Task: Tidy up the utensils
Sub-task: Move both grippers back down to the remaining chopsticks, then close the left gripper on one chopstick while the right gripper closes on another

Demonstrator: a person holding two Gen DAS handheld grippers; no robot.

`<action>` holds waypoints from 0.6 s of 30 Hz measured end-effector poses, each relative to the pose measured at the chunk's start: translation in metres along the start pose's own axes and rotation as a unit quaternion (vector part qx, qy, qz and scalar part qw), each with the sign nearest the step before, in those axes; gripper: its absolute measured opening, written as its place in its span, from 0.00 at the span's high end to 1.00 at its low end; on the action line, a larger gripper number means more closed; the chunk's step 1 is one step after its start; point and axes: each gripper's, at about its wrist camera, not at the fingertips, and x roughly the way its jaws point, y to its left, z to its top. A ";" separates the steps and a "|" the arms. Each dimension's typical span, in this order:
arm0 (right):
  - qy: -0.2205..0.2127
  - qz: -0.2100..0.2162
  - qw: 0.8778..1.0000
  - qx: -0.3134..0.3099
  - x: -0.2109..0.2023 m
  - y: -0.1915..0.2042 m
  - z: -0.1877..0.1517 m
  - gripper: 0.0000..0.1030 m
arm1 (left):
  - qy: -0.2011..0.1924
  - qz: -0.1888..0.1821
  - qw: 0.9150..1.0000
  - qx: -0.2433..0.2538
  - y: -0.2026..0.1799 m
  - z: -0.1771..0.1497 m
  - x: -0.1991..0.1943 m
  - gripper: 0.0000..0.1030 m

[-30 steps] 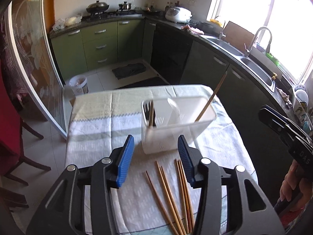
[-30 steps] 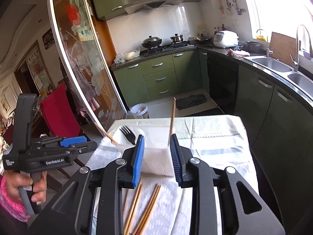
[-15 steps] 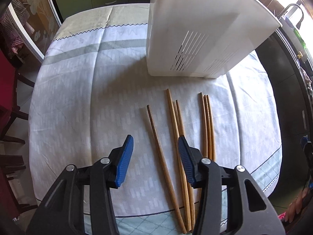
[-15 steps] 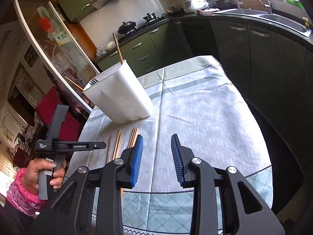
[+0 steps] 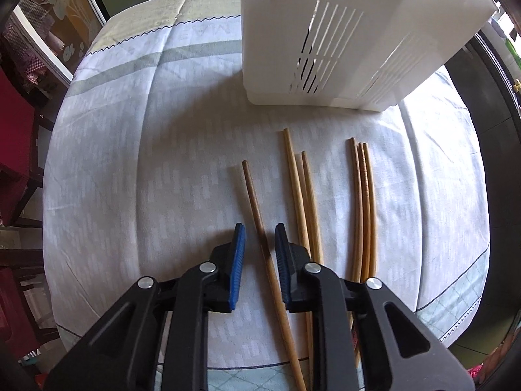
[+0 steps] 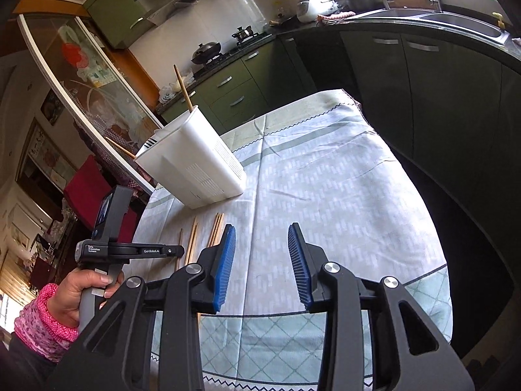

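Several wooden chopsticks lie on the tablecloth in front of a white slotted utensil holder [image 5: 351, 32]. My left gripper [image 5: 259, 241] is low over the table, its jaws partly closed around the leftmost, darker chopstick [image 5: 252, 192] without clamping it. A group of three chopsticks [image 5: 301, 189] and another of three [image 5: 363, 195] lie to its right. My right gripper [image 6: 260, 254] is open and empty above bare cloth to the right. In the right wrist view the holder [image 6: 195, 163] stands with two chopsticks [image 6: 183, 89] sticking out of it, and the left gripper's body [image 6: 130, 251] shows.
The table [image 5: 130, 150] has a pale patterned cloth; its front edge is close under both grippers. Red chairs [image 5: 13, 130] stand at the left. Dark kitchen cabinets [image 6: 423, 81] and a sink counter run along the right.
My left gripper has dropped toward the table and narrowed its jaws around the leftmost chopstick. My right gripper has moved a little and stays open.
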 end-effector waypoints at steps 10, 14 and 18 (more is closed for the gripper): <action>0.066 -0.003 0.997 -0.037 0.052 0.033 -0.001 0.66 | -0.011 0.015 0.999 0.031 0.003 -0.004 0.000 0.94; 0.129 -0.017 0.989 -0.074 0.108 0.062 -0.004 0.66 | -0.016 0.024 0.999 0.039 0.018 -0.005 -0.002 0.94; 0.176 -0.051 0.977 -0.108 0.156 0.085 -0.006 0.66 | -0.023 0.020 0.999 0.045 0.028 -0.008 -0.003 0.93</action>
